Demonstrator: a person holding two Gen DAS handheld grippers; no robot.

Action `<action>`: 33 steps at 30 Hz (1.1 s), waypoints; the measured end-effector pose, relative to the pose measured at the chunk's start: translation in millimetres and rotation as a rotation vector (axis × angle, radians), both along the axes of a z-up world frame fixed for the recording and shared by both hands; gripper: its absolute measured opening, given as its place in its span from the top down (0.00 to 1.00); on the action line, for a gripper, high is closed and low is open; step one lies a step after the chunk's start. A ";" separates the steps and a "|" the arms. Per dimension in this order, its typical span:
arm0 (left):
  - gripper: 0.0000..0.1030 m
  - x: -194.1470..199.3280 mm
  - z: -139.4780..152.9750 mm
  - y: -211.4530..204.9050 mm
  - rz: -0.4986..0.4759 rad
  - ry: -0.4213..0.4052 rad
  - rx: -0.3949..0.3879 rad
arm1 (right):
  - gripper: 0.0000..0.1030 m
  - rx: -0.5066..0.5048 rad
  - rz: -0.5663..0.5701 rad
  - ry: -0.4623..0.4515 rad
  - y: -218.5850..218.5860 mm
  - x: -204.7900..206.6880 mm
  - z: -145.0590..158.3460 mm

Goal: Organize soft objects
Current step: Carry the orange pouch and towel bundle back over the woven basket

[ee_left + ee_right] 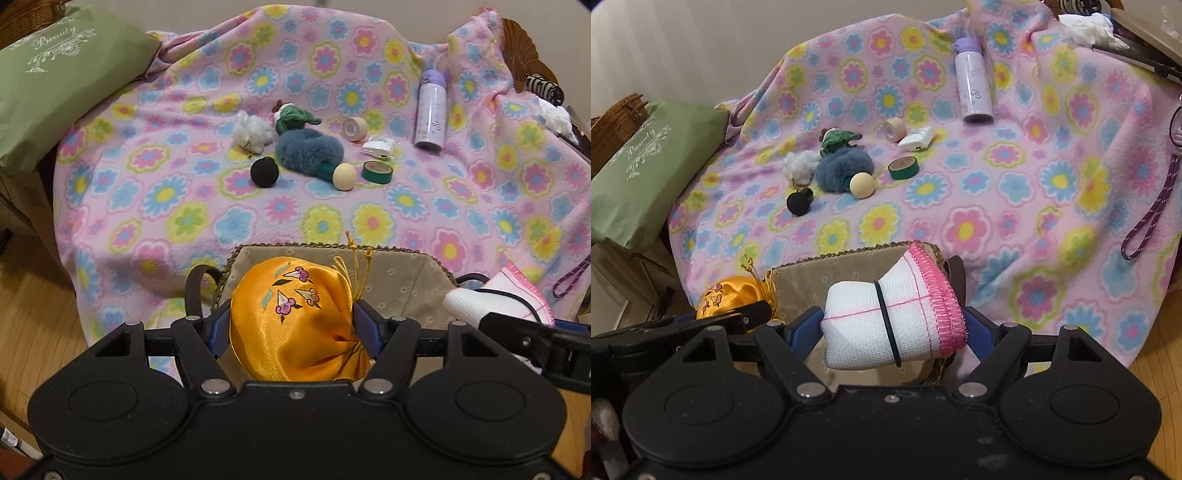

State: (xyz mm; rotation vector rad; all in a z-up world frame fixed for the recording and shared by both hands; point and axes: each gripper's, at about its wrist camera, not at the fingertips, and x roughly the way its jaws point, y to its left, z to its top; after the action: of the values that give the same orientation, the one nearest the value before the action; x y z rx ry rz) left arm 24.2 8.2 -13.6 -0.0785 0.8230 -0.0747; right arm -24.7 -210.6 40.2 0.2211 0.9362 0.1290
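My left gripper [291, 328] is shut on an orange satin drawstring pouch [291, 317] with embroidered flowers, hanging over the beige fabric-lined basket [406, 280]. My right gripper [892, 326] is shut on a rolled white cloth [875, 325] with pink trim and a black band, also above the basket [812, 280]. The pouch [727, 295] shows at the left in the right wrist view. On the flowered blanket [184, 192] lie a white plush [253, 133], a green plush [293, 116], a blue furry scrunchie [308, 147] and a black ball [265, 172].
A purple bottle [430, 110], a beige tape roll [354, 128], a green tape roll [376, 171], a wooden ball [344, 176] and a white packet [378, 146] lie on the blanket. A green cushion [55, 81] sits left. A purple cord [1152, 214] hangs right. Wooden floor lies below.
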 end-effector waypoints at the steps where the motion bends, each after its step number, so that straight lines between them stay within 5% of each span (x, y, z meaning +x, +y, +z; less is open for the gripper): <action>1: 0.39 -0.1 -0.9 0.3 0.003 0.003 0.002 | 0.22 -0.003 0.006 0.000 1.1 -0.3 0.2; 33: 0.39 -0.7 -10.9 -2.8 0.003 0.045 0.032 | 0.22 -0.055 0.057 0.013 8.2 0.5 -7.0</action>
State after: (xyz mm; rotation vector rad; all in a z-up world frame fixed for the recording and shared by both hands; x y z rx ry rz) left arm 23.5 5.4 -24.5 -0.0512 0.8688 -0.0571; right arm -24.2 -202.3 33.2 0.1442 0.9581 0.1541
